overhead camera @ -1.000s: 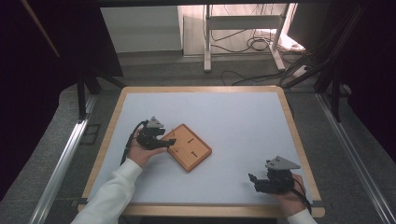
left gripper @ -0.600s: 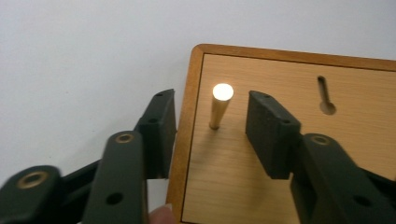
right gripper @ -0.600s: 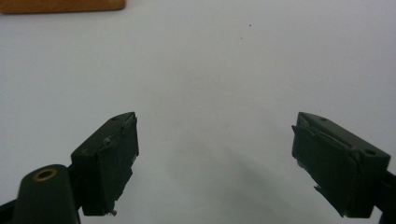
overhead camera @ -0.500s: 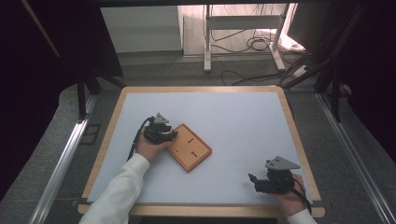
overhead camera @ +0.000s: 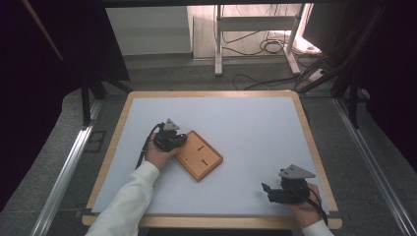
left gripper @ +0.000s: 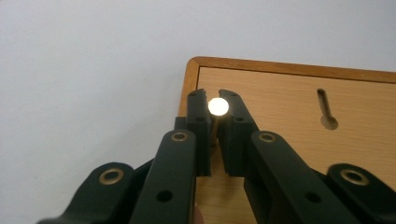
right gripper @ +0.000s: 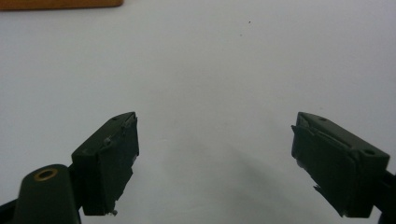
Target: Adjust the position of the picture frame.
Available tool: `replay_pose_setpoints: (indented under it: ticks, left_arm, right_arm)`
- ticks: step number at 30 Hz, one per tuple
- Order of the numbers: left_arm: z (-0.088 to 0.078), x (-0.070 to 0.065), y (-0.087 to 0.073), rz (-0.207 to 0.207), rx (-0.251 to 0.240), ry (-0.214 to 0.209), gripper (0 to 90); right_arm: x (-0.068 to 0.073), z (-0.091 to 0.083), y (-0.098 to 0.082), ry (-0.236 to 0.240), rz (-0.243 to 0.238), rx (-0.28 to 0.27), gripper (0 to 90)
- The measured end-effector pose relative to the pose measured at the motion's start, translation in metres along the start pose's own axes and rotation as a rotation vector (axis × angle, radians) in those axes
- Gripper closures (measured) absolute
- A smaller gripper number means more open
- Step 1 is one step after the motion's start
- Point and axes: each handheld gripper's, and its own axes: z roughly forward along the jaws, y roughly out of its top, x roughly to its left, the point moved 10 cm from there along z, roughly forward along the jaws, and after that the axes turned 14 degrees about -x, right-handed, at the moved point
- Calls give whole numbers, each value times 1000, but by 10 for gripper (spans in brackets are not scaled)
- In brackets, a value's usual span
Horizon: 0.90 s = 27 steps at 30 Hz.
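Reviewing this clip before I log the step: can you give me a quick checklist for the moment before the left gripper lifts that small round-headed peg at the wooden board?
1. Left gripper closed on the peg: ok. Its jaws have just been closing, and the peg's pale round head sits between the tips.
2. Peg centred in the grip: ok, its head sits near the very tips.
3. Peg free of the wooden board: cannot tell; its shaft is hidden behind the jaws.
4. Board flat on the table: ok.
5. Right gripper out of the way: ok, open, over bare table near the front right corner.
6. Keyhole slot unobstructed: ok.
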Motion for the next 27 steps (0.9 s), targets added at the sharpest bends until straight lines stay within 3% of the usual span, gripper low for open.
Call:
replay_pose_setpoints:
  ticks: [4, 12, 20, 23, 27]
  left_arm:
    - [-3, 0, 0, -34, 4, -21, 844]
    - [-11, -10, 1, -18, 17, -55, 843]
    - [-20, -37, 4, -1, 15, -134, 844]
    - [-20, -51, 0, 21, 34, -171, 844]
    - [-15, -60, -3, 43, 45, -183, 844]
  right_arm:
    - [0, 1, 0, -1, 0, -1, 152]
    - [-1, 0, 1, -6, 2, -5, 152]
    - [-1, -1, 2, -8, 4, -6, 154]
    - [-1, 0, 1, -8, 4, -4, 155]
    - [-1, 0, 1, -7, 4, -3, 154]
